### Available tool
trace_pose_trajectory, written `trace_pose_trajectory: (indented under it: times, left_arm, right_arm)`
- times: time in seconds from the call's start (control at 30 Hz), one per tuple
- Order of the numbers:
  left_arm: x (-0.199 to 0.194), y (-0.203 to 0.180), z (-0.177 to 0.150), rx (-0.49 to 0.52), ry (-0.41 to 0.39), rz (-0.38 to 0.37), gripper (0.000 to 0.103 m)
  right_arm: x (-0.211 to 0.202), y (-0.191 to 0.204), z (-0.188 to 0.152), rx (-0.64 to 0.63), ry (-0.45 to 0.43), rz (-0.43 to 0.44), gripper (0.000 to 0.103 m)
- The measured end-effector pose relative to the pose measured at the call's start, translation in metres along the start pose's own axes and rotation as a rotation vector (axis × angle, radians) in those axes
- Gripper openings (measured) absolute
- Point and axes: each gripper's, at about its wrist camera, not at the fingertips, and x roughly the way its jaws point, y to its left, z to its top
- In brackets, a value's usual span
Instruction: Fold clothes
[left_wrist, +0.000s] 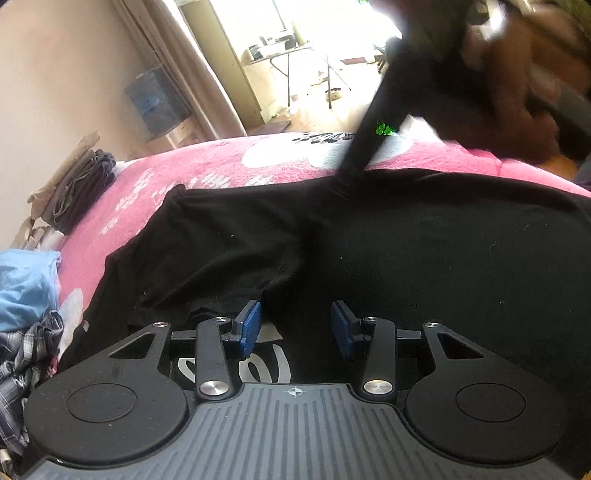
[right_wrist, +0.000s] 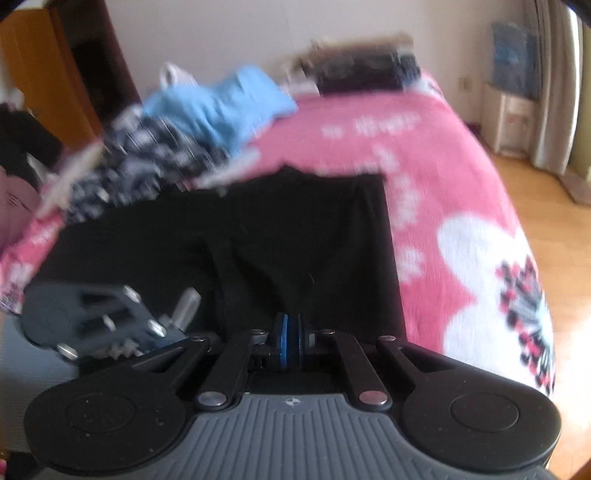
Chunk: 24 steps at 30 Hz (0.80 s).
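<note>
Black shirt (left_wrist: 369, 240) is spread on the pink bed (left_wrist: 155, 177). Left gripper (left_wrist: 295, 325) hangs half open over it, gripping nothing. Right gripper (right_wrist: 290, 338) is clamped shut, apparently pinching a strand of shirt fabric. That thin pinch could slip mid-fold and bunch the cloth.

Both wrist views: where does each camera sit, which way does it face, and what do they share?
Left wrist: on the left gripper, jaws apart, looking down across the black garment toward a bright doorway; the right gripper and a blurred hand show.
Right wrist: on the right gripper, jaws together, facing the garment, a clothes pile and wall; the left gripper shows lower left.
Shared: garment, pink blanket, pile.
</note>
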Motion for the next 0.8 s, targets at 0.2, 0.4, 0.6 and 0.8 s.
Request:
trace_pose_trajectory:
  times: [0.2,0.4,0.6,0.8]
  left_arm:
    - [-0.001,0.004,-0.004,-0.038,-0.006,-0.013,0.042]
    - [-0.011,0.004,-0.005,-0.053,0.016,-0.005,0.043]
    - [-0.034,0.013,-0.019,-0.086,0.024,0.023,0.048]
    - [-0.039,0.038,-0.027,-0.139,0.005,0.076,0.048]
  right_arm:
    - [-0.021,-0.023,-0.021,0.148,0.06,0.026,0.005]
    - [-0.029,0.003,0.007,0.078,-0.093,0.061,0.005]
    - [0.007,0.006,-0.024,0.069,-0.044,0.114,0.005]
    - [-0.027,0.006,-0.023,0.038,-0.074,0.114,0.005]
